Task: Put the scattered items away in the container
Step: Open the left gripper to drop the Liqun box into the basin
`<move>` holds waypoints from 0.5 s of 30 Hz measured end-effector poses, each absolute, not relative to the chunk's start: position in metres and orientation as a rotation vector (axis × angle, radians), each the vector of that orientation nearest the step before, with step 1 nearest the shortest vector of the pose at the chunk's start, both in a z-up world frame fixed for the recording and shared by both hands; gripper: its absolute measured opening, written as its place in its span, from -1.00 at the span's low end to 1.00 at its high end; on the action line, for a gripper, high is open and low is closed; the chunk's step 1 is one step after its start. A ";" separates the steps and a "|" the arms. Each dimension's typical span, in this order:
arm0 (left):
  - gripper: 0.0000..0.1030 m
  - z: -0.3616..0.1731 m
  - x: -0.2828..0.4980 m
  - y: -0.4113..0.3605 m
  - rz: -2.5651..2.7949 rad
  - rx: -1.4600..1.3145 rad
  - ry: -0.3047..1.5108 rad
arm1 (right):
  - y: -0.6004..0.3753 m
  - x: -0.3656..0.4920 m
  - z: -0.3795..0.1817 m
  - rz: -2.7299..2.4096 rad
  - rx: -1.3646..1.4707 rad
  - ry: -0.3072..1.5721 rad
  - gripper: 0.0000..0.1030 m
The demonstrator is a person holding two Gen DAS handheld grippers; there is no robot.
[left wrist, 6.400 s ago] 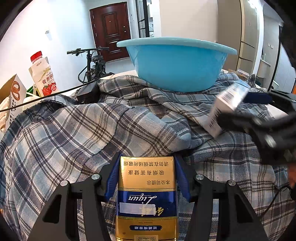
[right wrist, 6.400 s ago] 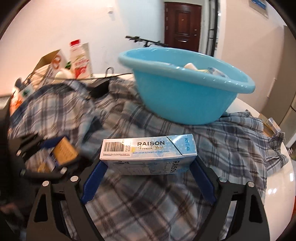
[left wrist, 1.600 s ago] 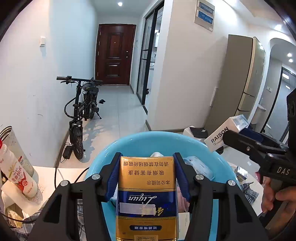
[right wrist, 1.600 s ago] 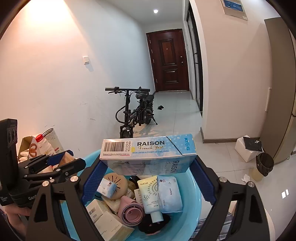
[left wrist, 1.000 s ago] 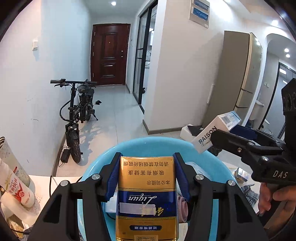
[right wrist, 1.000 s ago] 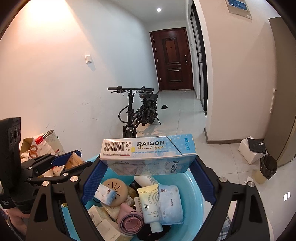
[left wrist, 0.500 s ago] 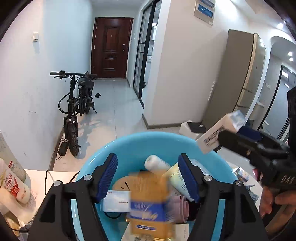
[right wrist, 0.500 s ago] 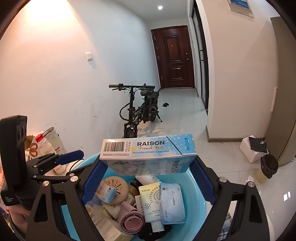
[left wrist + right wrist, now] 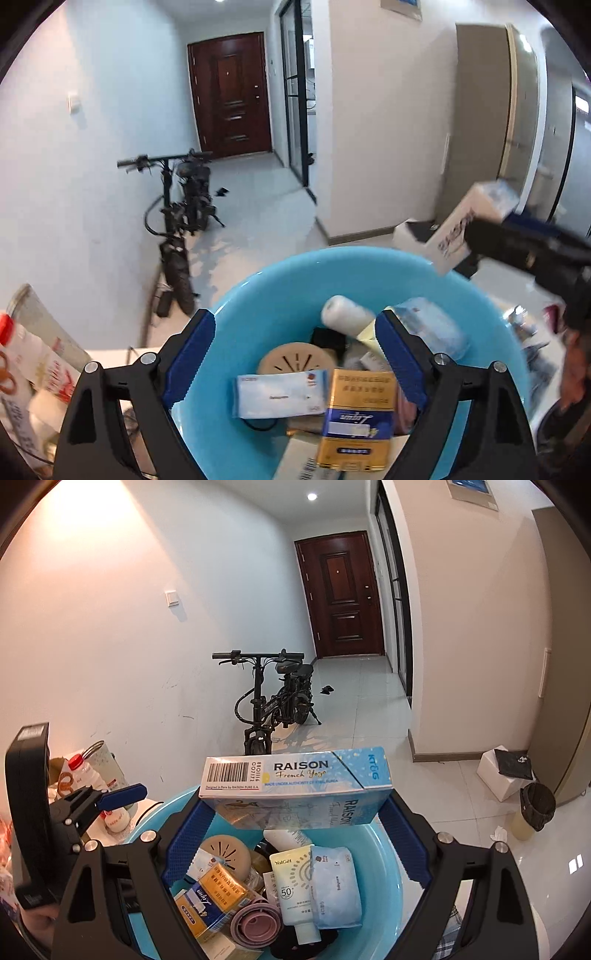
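Note:
The light blue basin (image 9: 303,280) sits right below both grippers and holds several items. My left gripper (image 9: 295,354) is open and empty above it. The gold and blue cigarette pack (image 9: 356,413) lies inside on the pile; it also shows in the right wrist view (image 9: 212,897). My right gripper (image 9: 295,834) is shut on the blue and white RAISON box (image 9: 295,786) and holds it over the basin (image 9: 384,878). That box also shows at the right of the left wrist view (image 9: 469,225).
In the basin lie a sunscreen tube (image 9: 295,886), a tissue pack (image 9: 280,393), a tan round disc (image 9: 295,363) and a pink roll (image 9: 255,923). A red-capped bottle (image 9: 83,771) and bags stand at the left. A bicycle (image 9: 273,701) stands on the floor beyond.
My left gripper opened and the gold cigarette pack dropped into the basin. The right gripper still holds the RAISON box over the basin.

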State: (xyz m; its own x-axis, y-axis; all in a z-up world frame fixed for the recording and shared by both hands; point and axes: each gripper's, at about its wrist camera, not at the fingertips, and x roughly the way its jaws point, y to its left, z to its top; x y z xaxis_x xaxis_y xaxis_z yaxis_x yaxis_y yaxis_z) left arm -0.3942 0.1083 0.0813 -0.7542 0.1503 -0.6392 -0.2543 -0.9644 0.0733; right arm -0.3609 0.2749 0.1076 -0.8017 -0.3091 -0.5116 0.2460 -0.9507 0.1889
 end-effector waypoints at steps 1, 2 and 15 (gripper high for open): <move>0.75 0.080 -0.393 0.111 2.739 -0.981 0.253 | 0.276 -0.362 0.106 -2.725 0.806 -0.177 0.73; 0.75 0.078 -0.393 0.113 2.731 -0.980 0.269 | 0.278 -0.364 0.105 -2.722 0.810 -0.189 0.72; 0.75 0.076 -0.393 0.114 2.734 -0.992 0.300 | 0.283 -0.367 0.101 -2.722 0.819 -0.204 0.73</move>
State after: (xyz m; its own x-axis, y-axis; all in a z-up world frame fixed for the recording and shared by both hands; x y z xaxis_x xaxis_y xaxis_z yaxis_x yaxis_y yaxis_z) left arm -0.3933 0.1139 0.0765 -0.7489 0.1330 -0.6491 -0.2704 -0.9557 0.1162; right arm -0.3669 0.2833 0.1014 -0.7961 -0.3151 -0.5167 0.2346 -0.9477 0.2164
